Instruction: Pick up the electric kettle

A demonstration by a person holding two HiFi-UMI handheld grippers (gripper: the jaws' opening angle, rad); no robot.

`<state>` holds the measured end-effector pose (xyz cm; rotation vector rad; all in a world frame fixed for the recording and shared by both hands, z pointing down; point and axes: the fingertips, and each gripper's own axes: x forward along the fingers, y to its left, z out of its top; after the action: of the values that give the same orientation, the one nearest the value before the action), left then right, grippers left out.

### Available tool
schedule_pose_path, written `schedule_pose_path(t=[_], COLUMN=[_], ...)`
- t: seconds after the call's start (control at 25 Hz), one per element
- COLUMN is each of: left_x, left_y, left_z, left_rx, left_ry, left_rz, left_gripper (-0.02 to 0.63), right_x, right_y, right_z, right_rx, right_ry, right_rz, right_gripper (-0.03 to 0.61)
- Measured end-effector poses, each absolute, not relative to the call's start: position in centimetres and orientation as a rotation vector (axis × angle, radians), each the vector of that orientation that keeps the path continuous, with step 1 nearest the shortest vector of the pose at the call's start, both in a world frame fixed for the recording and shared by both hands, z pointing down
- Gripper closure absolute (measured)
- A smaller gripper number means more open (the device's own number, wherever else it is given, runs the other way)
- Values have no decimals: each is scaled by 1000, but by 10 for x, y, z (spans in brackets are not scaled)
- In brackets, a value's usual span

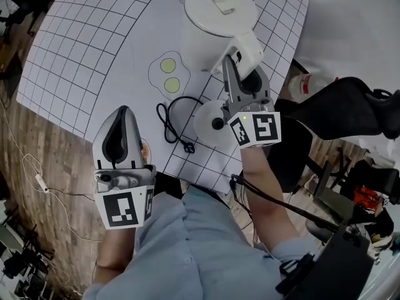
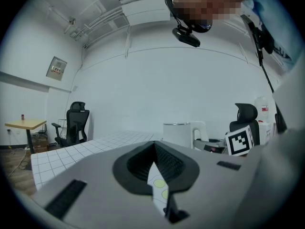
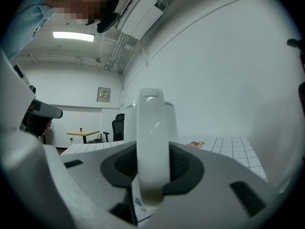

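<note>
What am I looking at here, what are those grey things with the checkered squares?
A person holds a two-jaw gripper in each hand; the marker cubes belong to them. One picture looks down from a head camera; the others look along each gripper's jaws. On the gridded mat stand a white electric kettle, its round base and a black cord. The left gripper is shut, empty. The right gripper has the kettle's handle between its jaws; whether they press it is unclear.
</note>
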<state>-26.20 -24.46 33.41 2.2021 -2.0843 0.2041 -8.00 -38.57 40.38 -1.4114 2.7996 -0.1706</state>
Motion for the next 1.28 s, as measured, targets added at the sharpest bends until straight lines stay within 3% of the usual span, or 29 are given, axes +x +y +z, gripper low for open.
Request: schedule_pose_path(t=[0.92, 1.2, 1.28], left_x=[-229, -198, -183], left_y=[-201, -176, -171], left_z=[311, 293, 287], left_rx=[2290, 2362, 2395], left_ry=[-2125, -2121, -2102], left_rz=[179, 135, 114], left_gripper=[614, 614, 614], right_x=[-34, 0, 3], right_y=[-341, -283, -258], right_z=[423, 377, 357], right_rx=[-1570, -1600, -1578], right_ry=[2810, 2720, 2704], right_rz=[-157, -164, -141], right_gripper=[408, 413, 449])
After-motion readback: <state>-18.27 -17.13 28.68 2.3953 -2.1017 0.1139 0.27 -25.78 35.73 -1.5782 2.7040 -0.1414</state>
